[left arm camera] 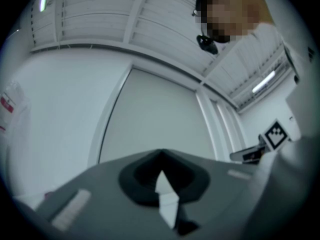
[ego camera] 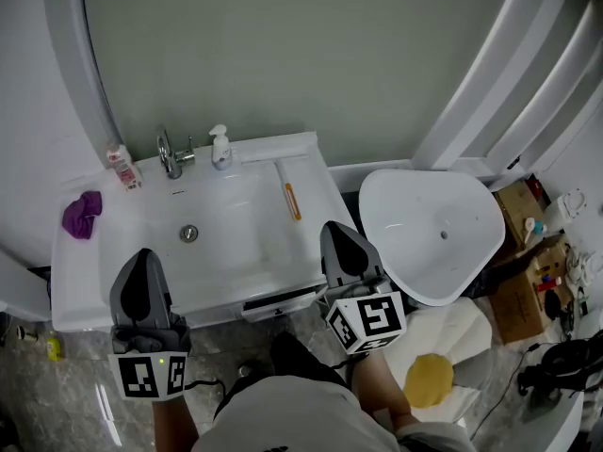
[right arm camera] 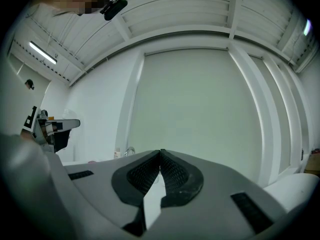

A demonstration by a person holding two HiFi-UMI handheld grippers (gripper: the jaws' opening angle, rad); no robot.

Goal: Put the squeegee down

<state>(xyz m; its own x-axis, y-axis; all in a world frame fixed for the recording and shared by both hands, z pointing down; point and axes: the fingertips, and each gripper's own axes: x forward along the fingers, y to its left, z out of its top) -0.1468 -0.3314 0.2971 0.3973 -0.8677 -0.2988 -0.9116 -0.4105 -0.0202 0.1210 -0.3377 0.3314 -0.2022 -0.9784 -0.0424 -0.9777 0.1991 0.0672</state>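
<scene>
The squeegee (ego camera: 288,196), a thin white bar with an orange strip, lies flat on the right rim of the white sink (ego camera: 247,262), with no gripper touching it. My left gripper (ego camera: 142,256) is shut and empty, hovering over the sink's front left edge. My right gripper (ego camera: 336,230) is also shut and empty, just past the sink's front right corner and a little nearer than the squeegee. In the left gripper view the left gripper (left arm camera: 161,155) has its jaws together and faces the mirror. In the right gripper view the right gripper (right arm camera: 160,154) shows its ribbed pads pressed together.
A chrome faucet (ego camera: 171,153), a pump bottle (ego camera: 220,146) and a small red-labelled bottle (ego camera: 122,167) stand along the sink's back. A purple cloth (ego camera: 82,213) lies at its left. A white toilet (ego camera: 438,234) and cardboard boxes (ego camera: 516,281) are to the right.
</scene>
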